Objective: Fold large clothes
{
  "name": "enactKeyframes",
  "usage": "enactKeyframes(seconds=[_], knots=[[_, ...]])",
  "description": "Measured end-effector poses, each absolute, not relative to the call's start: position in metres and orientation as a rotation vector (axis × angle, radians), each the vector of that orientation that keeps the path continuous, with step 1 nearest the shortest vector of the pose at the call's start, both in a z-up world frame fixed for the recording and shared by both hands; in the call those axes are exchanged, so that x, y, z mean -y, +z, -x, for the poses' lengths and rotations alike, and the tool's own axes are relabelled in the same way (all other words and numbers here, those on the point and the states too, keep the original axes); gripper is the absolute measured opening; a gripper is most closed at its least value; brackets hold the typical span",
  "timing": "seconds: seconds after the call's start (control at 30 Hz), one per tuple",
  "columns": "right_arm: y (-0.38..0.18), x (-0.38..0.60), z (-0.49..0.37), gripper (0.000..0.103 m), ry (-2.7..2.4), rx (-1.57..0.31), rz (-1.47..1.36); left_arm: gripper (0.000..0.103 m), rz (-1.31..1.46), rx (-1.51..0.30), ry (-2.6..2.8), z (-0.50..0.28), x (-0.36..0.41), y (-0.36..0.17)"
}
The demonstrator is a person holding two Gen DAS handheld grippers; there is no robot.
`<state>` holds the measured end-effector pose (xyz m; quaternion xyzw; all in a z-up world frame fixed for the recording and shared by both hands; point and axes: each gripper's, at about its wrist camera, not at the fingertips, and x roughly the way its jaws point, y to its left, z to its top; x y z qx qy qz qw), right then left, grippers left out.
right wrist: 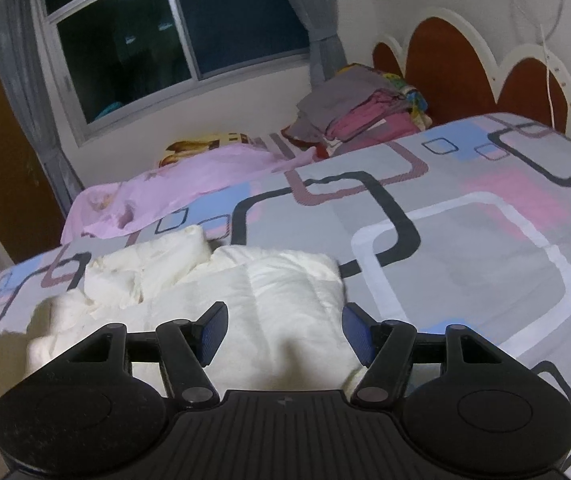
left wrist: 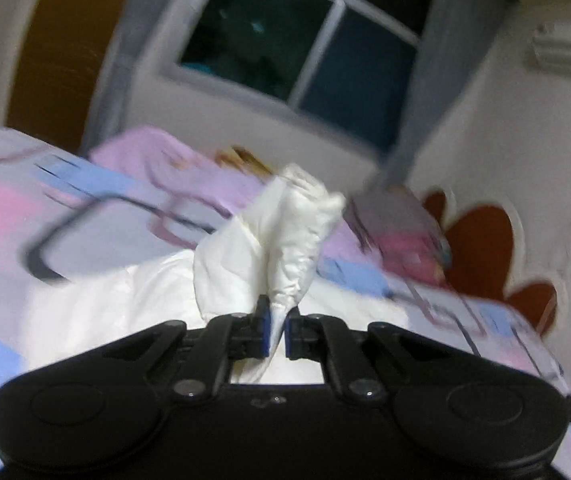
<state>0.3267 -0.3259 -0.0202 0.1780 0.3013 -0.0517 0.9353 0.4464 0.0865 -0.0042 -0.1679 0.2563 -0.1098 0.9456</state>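
Note:
A large white quilted garment (right wrist: 269, 292) lies on the patterned bed sheet (right wrist: 465, 240), partly bunched at its far left. My left gripper (left wrist: 278, 330) is shut on a pinched fold of the white garment (left wrist: 285, 240), which stands up in a bunch above the blue pads; the rest of it spreads white on the bed below. My right gripper (right wrist: 283, 334) is open, its blue pads (right wrist: 213, 332) spread wide just above the garment's near part, holding nothing.
A pink cloth (right wrist: 173, 188) lies at the bed's far side. A pile of grey and pink clothes (right wrist: 357, 116) sits by the red headboard (right wrist: 453, 68). A dark window (right wrist: 173, 36) with grey curtains is behind. The left wrist view is motion-blurred.

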Motion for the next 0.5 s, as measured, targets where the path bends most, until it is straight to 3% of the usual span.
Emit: enactKeyframes(seconds=[0.5], knots=[[-0.04, 0.417, -0.318, 0.064, -0.119, -0.616, -0.479, 0.006, 0.09, -0.714, -0.465, -0.459, 0.114, -0.055]])
